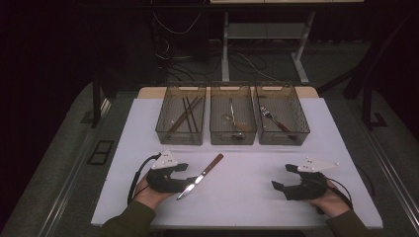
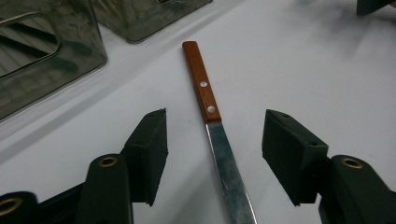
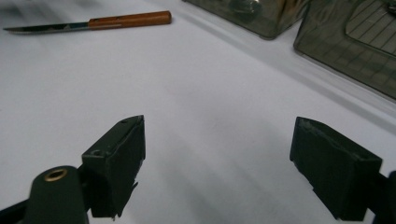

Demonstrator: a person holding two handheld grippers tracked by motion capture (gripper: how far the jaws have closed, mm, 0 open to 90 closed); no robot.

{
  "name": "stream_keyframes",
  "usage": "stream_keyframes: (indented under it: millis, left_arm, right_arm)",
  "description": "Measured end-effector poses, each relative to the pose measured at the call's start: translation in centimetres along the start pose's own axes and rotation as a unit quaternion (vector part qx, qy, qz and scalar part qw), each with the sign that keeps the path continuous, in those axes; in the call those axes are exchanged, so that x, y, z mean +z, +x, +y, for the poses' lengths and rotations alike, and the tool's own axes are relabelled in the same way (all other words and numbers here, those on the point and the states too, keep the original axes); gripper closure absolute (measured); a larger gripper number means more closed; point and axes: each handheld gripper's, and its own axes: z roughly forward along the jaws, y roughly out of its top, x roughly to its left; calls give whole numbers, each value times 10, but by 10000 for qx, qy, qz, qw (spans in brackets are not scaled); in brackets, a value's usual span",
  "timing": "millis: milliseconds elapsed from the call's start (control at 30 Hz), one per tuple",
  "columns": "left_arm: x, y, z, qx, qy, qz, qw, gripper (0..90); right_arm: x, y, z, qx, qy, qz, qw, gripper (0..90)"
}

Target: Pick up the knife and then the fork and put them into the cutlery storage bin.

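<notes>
On the white table (image 1: 237, 197), near its front left, a knife (image 1: 200, 176) is laid flat, blade toward the person and wooden handle (image 2: 201, 84) pointing away toward the bins. The left gripper (image 2: 215, 154) is spread wide and lowered around it, the blade (image 2: 229, 172) seen running between the two jaws without being touched. The right gripper (image 3: 217, 158) is likewise released, poised over bare table well apart from the knife, nothing between its jaws.

The knife is judged light, stiff and thin. The polished steel is likely to be slippery and lies close to the surface, so a hold on the riveted handle, which is thicker and less slick, is to be preferred; a pinch across the flat blade could slide or twist.

At the back, three clear bins are lined up side by side. In the left bin (image 1: 163, 126) dark chopsticks (image 1: 187, 114) are seen, crossed loosely. In the middle bin (image 1: 216, 126) a spoon (image 1: 232, 116) is lying, with something small beside it that cannot be made out. In the right bin (image 1: 301, 123) a fork (image 1: 274, 121) is resting at a slant.
</notes>
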Motion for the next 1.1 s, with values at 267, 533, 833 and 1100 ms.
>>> stream_keyframes:
  millis: [267,533,833,1100]
  left_arm:
    - [25,-2,12,-72,236,4,9997,498]
    - [46,-1,18,-97,521,47,9986,563]
    - [56,-3,17,70,754,69,9971,674]
    - [58,-7,19,334,875,188,9954,733]
  right_arm:
    - [2,1,-1,-26,34,-48,10000,183]
    - [5,3,-1,-114,99,-14,9999,183]
    - [3,2,0,-132,44,1,9999,183]
    - [3,2,0,-130,34,44,9999,183]
